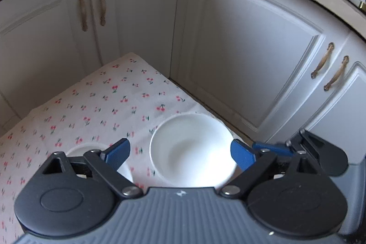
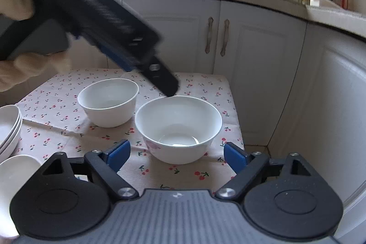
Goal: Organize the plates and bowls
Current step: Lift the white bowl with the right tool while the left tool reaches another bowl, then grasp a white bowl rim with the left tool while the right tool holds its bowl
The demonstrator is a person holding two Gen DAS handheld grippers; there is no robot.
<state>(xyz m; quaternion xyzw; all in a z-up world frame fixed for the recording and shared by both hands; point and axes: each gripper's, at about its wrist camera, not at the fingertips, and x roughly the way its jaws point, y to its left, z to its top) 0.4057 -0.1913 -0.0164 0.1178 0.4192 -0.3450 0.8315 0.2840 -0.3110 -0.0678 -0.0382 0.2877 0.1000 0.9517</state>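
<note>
A small kitchen table under a cherry-print cloth [image 2: 68,129], hemmed in by white cabinet doors [image 1: 251,49], with white bowls on it.

In the right wrist view, the near bowl [image 2: 178,127] sits at centre frame, just beyond the right gripper [image 2: 177,156], whose blue pads stand spread wide to either side of it without touching it. A second bowl [image 2: 108,102] stands just up and left of the first, apart from it. A stack of bowls [image 2: 9,129] shows at the left edge, and another white dish [image 2: 13,175] lies below it, partly hidden. The left gripper [image 2: 169,88] reaches in from the upper left, held by a hand [image 2: 13,6], its tip over the near bowl's far rim. In the left wrist view, its jaws are spread with the bowl below them, nothing pinched.
</note>
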